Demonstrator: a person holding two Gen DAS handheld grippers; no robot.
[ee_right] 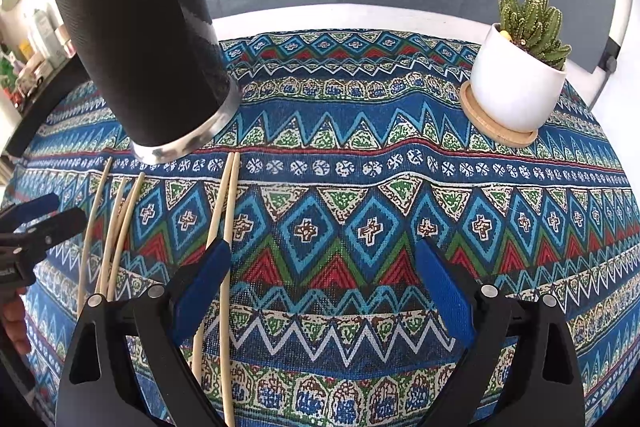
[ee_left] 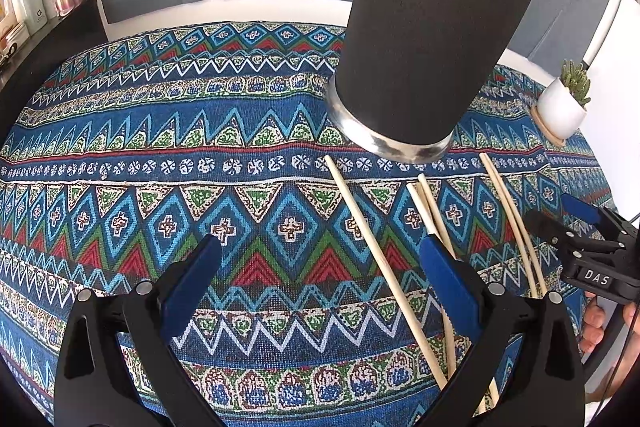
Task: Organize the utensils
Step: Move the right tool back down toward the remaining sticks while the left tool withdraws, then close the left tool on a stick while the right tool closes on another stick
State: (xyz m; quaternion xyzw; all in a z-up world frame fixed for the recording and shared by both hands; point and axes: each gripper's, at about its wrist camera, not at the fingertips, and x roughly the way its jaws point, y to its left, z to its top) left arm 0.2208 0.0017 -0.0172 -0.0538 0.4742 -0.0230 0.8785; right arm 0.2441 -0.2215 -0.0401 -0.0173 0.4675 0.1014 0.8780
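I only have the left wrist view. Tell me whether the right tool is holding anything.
Observer: No, the right tool is open, only tablecloth between its fingers.
Operator: Say where its nearest chopsticks lie.
Observer: A pair of chopsticks passes beneath its left finger, tips toward the black holder.
Operator: Check the holder from that side.
Observer: Its black sleeve has a seam, with bare metal showing along it.

The near ends of the chopsticks (ee_left: 376, 251) run under the gripper bodies and off the lower edge. The black holder's (ee_right: 140, 59) opening faces away, so its inside stays unseen.
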